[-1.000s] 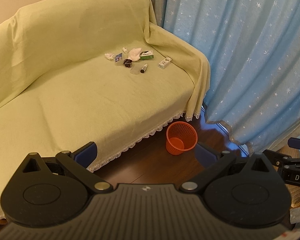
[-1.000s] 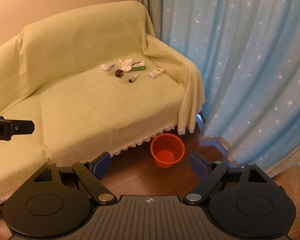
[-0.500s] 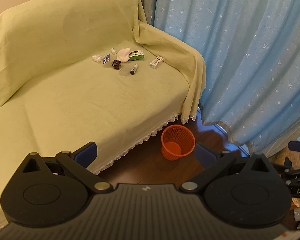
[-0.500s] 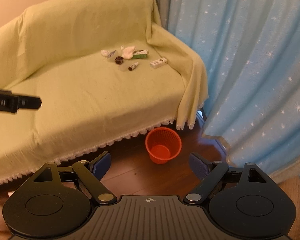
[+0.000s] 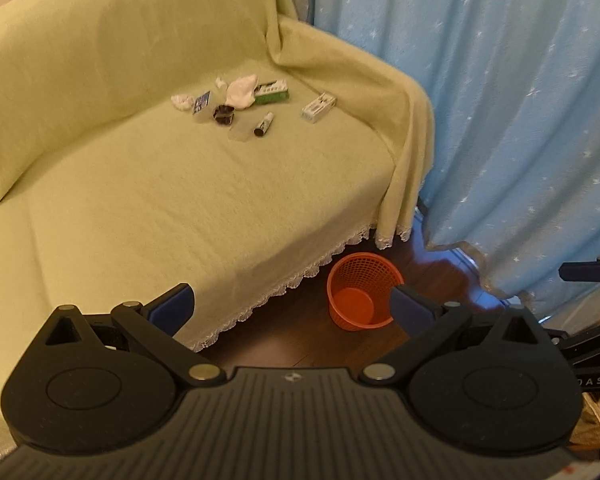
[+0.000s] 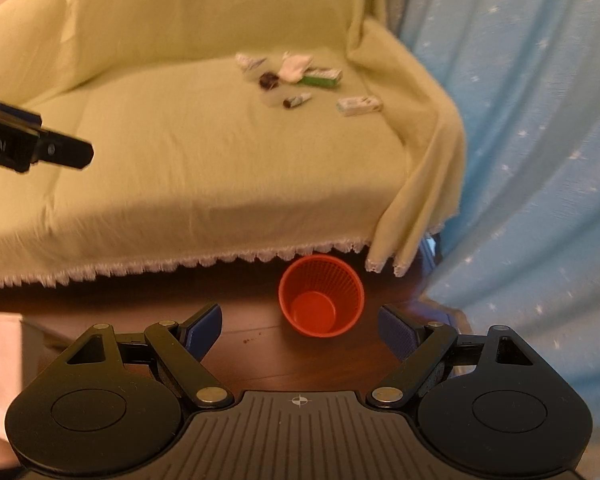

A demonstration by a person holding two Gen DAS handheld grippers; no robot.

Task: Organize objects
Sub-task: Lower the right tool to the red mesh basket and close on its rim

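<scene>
One small tube (image 5: 263,124) lies pointing cap-end forward.

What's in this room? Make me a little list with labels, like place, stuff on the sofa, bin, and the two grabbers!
place: sofa under a yellow-green cover, blue star curtain beside it
on the sofa: small pile with a white cloth, green box, white box, small tube
bin: orange basket on the dark floor, looks empty
left gripper: open, holding nothing
right gripper: open, holding nothing, above the basket
</scene>
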